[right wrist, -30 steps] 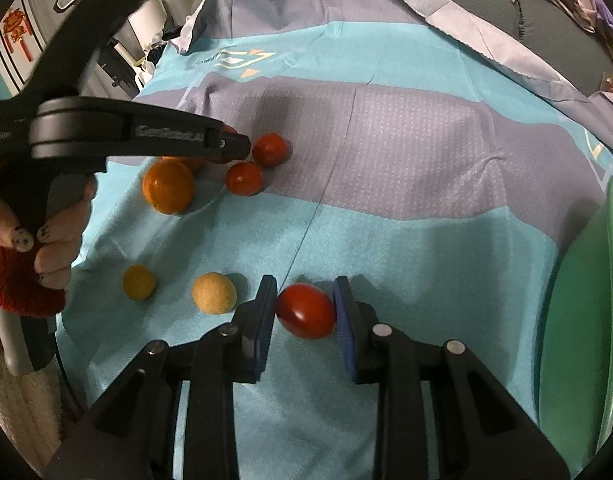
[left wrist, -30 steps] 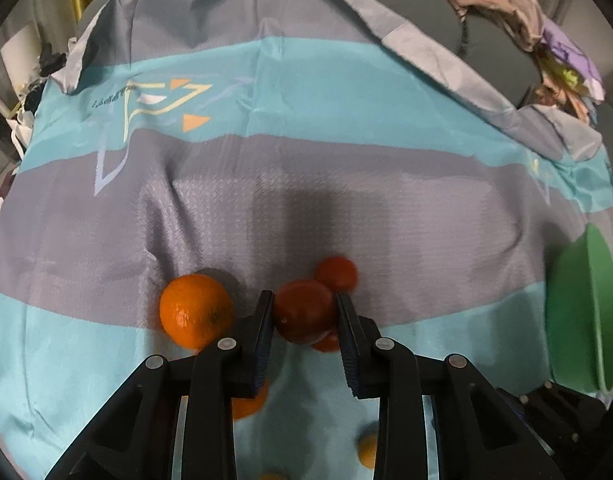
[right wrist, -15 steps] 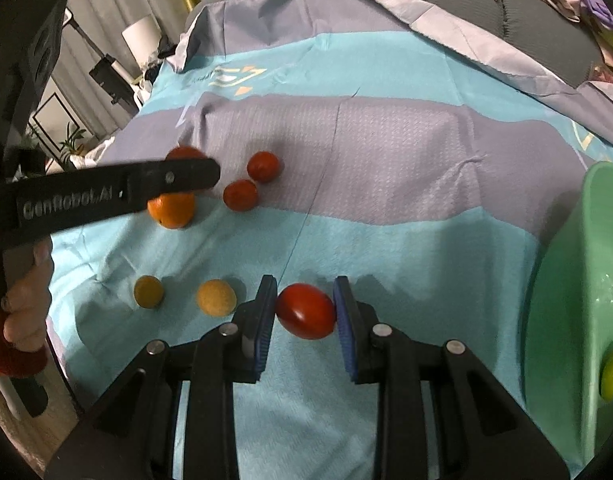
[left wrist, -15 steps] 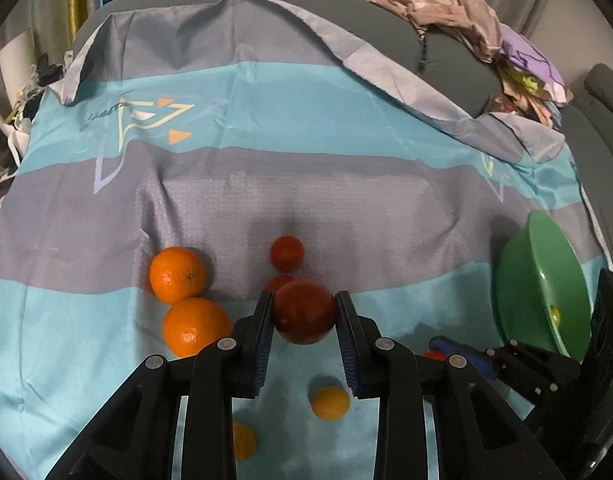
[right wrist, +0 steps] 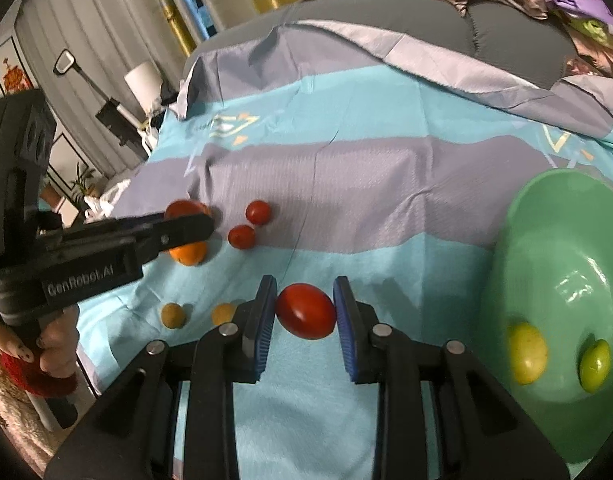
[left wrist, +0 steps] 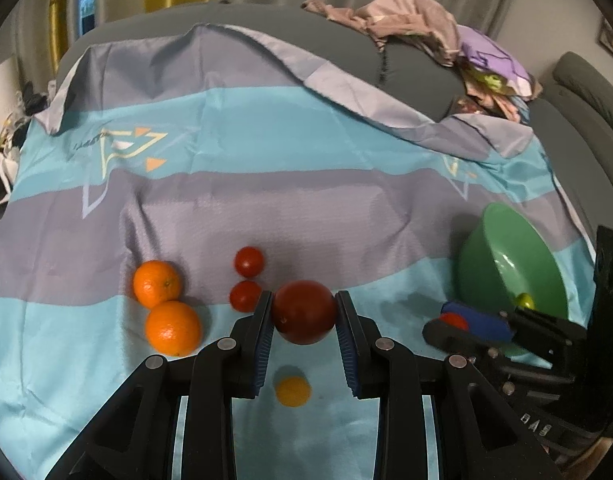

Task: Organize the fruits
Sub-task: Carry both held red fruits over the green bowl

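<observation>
My left gripper (left wrist: 304, 314) is shut on a dark red round fruit (left wrist: 304, 312), held above the striped cloth (left wrist: 306, 200). My right gripper (right wrist: 305, 312) is shut on a red oval tomato (right wrist: 305, 311), also lifted off the cloth. Two oranges (left wrist: 172, 327) and two small red tomatoes (left wrist: 248, 262) lie on the cloth to the left. A small yellow fruit (left wrist: 292, 391) lies below the left jaws. The green bowl (right wrist: 554, 280) at the right holds two yellow-green fruits (right wrist: 527, 353). In the left wrist view the right gripper (left wrist: 464, 322) shows beside the bowl (left wrist: 498, 264).
The cloth covers a grey couch-like surface with a pile of clothes (left wrist: 446, 40) at the back right. A person's hand (right wrist: 46, 352) with a red cuff holds the left gripper's handle. Two small tan-yellow fruits (right wrist: 173, 315) lie near the cloth's left edge.
Both grippers have risen and pulled back with their fruits held, so more of the cloth, the bowl and the loose fruits shows. The jaws have kept their grip.
</observation>
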Demonstrator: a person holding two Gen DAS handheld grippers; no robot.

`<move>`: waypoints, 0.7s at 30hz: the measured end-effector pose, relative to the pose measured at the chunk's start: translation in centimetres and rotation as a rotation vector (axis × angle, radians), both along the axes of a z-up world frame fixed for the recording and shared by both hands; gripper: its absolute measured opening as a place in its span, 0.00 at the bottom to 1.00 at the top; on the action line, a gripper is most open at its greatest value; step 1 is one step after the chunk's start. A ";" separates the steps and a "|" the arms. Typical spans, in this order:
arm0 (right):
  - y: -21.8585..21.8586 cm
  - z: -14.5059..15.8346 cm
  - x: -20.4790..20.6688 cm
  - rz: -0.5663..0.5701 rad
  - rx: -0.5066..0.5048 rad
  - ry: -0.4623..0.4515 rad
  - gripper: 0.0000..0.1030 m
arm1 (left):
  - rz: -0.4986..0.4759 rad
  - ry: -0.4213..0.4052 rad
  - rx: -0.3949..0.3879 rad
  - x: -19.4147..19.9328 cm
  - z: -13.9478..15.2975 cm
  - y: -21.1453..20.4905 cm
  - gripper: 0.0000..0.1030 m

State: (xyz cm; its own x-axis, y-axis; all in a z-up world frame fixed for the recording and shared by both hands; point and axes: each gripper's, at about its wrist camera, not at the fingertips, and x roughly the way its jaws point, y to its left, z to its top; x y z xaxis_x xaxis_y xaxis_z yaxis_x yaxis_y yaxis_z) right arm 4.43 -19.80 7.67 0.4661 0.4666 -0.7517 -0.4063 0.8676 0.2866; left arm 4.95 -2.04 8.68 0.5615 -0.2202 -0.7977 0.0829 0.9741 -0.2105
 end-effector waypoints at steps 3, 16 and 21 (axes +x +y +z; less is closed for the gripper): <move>-1.1 0.5 0.0 -0.016 0.025 -0.006 0.29 | -0.025 -0.015 -0.003 -0.3 0.3 -0.7 0.31; -3.7 1.8 -0.3 -0.059 0.077 -0.024 0.29 | -0.170 -0.056 -0.015 -1.5 1.1 -4.9 0.31; -4.3 2.1 -0.4 -0.066 0.091 -0.031 0.29 | -0.196 -0.064 -0.017 -1.6 1.3 -5.8 0.31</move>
State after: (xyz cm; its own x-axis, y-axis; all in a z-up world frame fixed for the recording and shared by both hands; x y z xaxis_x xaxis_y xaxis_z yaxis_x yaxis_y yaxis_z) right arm 4.04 -24.13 9.81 0.5203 0.4999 -0.6924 -0.3594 0.8636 0.3535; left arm 3.35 -7.87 9.97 0.5558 -0.3434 -0.7571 0.2841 0.9343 -0.2152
